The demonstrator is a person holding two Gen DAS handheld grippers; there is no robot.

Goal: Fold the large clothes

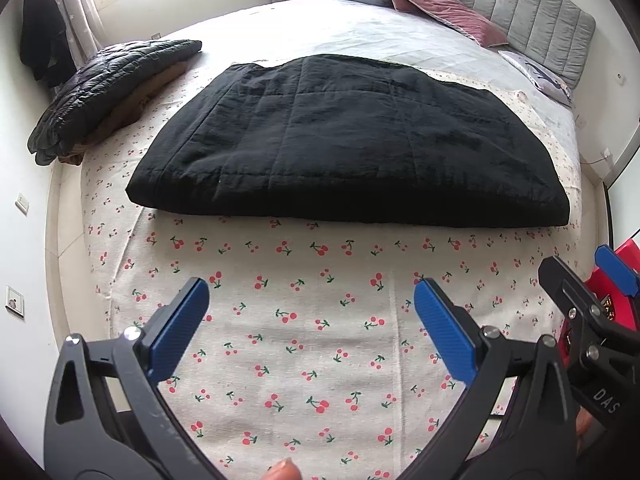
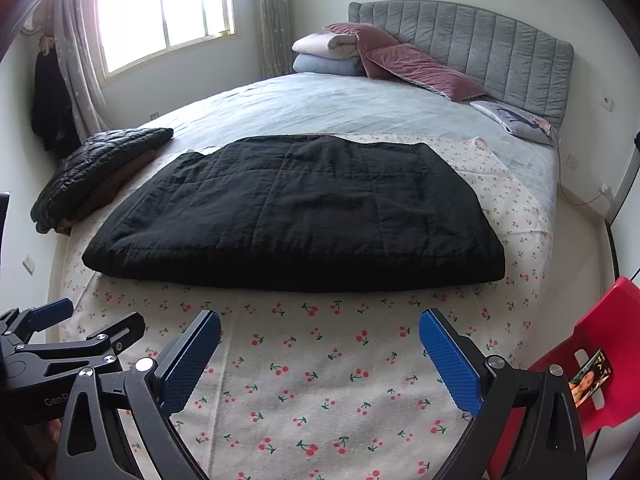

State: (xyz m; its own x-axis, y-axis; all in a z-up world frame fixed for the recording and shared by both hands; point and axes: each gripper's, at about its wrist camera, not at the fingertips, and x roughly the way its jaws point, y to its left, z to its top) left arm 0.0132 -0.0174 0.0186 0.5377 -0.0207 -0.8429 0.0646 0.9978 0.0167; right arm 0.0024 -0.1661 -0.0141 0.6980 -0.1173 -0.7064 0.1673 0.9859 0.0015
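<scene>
- Your left gripper (image 1: 311, 322) and right gripper (image 2: 320, 354) both sit at the bottom of their frames with jaws spread wide and nothing between them, hovering over the cherry-print sheet (image 1: 304, 360).
- The black quilted garment (image 1: 340, 144) lies across mid-frame, well apart from both grippers, apparently folded into a thick slab.
- Pinch only the top layer at the near edge and the slab likely peels open instead of folding.
- Reach low and you may catch the sheet along with it, dragging it into wrinkles.
- Uneven lifts between the two sides would skew the fold.
- Push it toward upper left and it could crowd the dark puffer pile (image 1: 112, 92).
</scene>
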